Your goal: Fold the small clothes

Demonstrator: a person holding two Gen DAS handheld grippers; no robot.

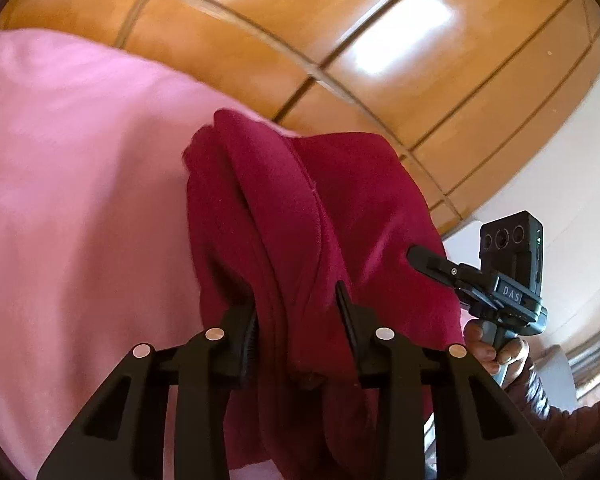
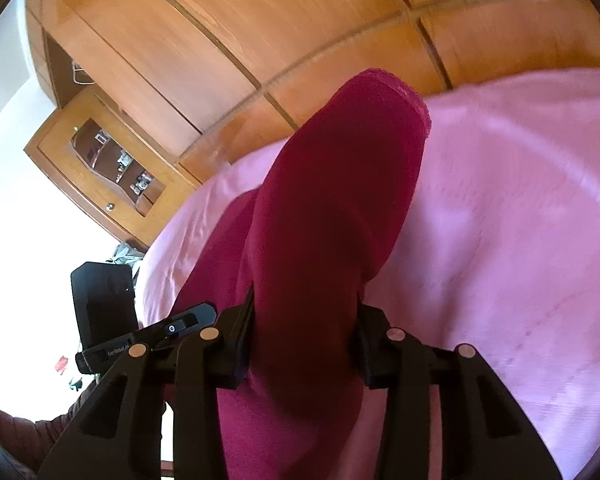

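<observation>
Left wrist view: Your left gripper [image 1: 300, 312] stands partly closed, its fingers [image 1: 348, 304] bracketing a bunched ridge of the dark red garment [image 1: 300, 208]. The cloth fills the gap and appears pinched, though contact at the pads is partly hidden by the folds. The garment rises from the pink bedspread [image 1: 80, 200], gathered rather than flat. At the right edge, your right gripper [image 1: 420, 258] meets the same garment on its far side. By this view, folding looks to be at an early stage: no crease is laid.

Right wrist view: Your right gripper [image 2: 304, 316] is likewise partly closed, with a thick fold of the dark red garment [image 2: 332, 208] packed between its jaws and apparently held. The cloth stands up off the pink bedspread [image 2: 500, 220]. Laying flat and folding remain.
</observation>
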